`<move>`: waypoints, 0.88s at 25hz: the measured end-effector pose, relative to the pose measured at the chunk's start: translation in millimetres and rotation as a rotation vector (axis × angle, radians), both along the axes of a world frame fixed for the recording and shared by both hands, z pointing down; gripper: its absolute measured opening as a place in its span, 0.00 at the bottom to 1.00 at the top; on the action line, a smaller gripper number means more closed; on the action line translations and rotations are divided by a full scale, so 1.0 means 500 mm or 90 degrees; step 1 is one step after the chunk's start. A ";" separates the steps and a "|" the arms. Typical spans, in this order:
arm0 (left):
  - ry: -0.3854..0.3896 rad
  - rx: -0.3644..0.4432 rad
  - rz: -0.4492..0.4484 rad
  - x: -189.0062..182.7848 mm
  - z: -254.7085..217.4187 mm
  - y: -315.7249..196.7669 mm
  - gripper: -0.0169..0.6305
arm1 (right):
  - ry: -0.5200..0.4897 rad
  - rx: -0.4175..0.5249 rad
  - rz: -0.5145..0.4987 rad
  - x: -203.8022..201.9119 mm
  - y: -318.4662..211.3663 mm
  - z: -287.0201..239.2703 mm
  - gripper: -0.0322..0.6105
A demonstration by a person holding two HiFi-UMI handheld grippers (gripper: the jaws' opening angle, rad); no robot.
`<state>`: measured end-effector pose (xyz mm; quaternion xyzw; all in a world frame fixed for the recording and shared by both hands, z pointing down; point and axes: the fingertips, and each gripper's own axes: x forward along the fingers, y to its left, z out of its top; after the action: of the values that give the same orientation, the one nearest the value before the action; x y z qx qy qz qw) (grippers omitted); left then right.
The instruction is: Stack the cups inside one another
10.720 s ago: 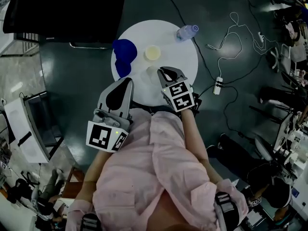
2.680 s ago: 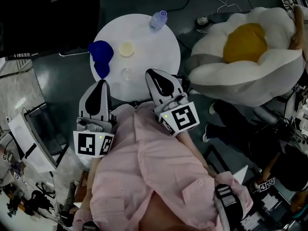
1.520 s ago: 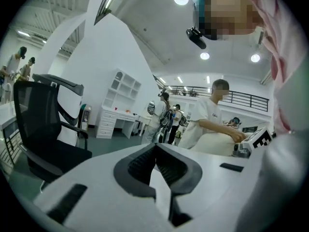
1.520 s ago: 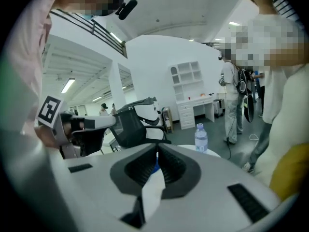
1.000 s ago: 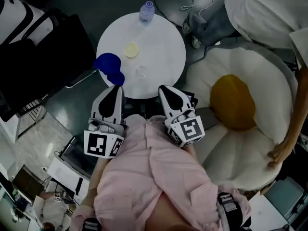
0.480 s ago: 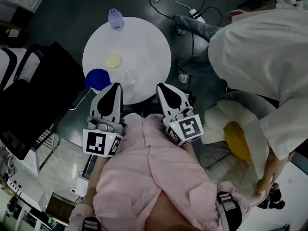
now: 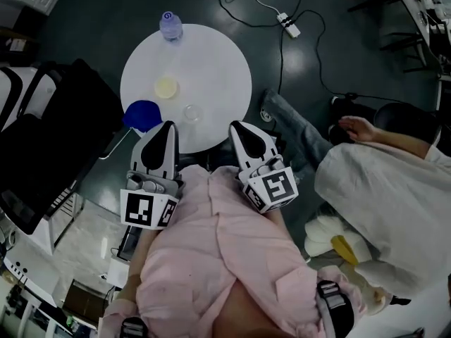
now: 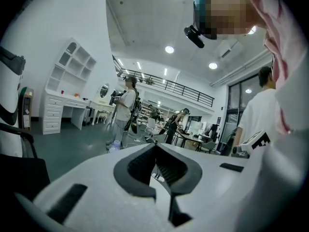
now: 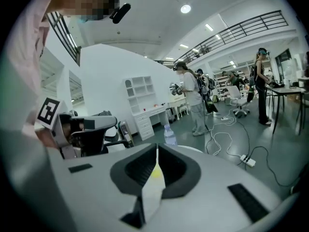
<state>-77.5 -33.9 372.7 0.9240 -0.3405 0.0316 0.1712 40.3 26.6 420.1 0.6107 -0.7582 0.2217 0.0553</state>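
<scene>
A round white table (image 7: 218,62) stands in front of me in the head view. On it are a yellow cup (image 7: 166,86), a clear cup (image 7: 191,113) and a blue cup (image 7: 143,115) at the near left rim. My left gripper (image 7: 168,125) hovers at the table's near edge, right beside the blue cup, jaws together and nothing between them. My right gripper (image 7: 236,126) is level with it at the near right edge, also shut and empty. In the left gripper view the left gripper (image 8: 155,146) has its tips touching. The right gripper (image 9: 157,148) likewise shows no gap at its tips.
A water bottle (image 7: 170,25) stands at the table's far rim, also seen as the bottle (image 9: 169,135). A black chair (image 7: 49,132) is at the left. Cables and a power strip (image 7: 289,25) lie on the floor. A person in white (image 7: 387,189) crouches at the right.
The head view has swung round the table over the earlier frames. The person in white has gone from upper right to lower right. Both grippers have stayed shut by the near edge.
</scene>
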 end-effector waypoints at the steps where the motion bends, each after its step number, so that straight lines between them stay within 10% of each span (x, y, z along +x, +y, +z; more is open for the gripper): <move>1: 0.002 -0.001 -0.004 -0.005 0.000 0.000 0.05 | 0.002 -0.001 -0.004 -0.004 -0.001 0.000 0.10; 12: 0.021 -0.016 -0.102 -0.042 0.000 -0.001 0.05 | 0.026 -0.011 -0.094 -0.016 -0.029 -0.005 0.10; 22: 0.009 0.009 -0.422 -0.049 -0.012 0.048 0.05 | 0.050 0.016 -0.384 0.035 -0.100 -0.014 0.10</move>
<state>-102.2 -9.7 366.6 0.7642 -0.6217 -0.0351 0.1679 58.0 -23.4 413.1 0.3669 -0.9052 0.1620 0.1403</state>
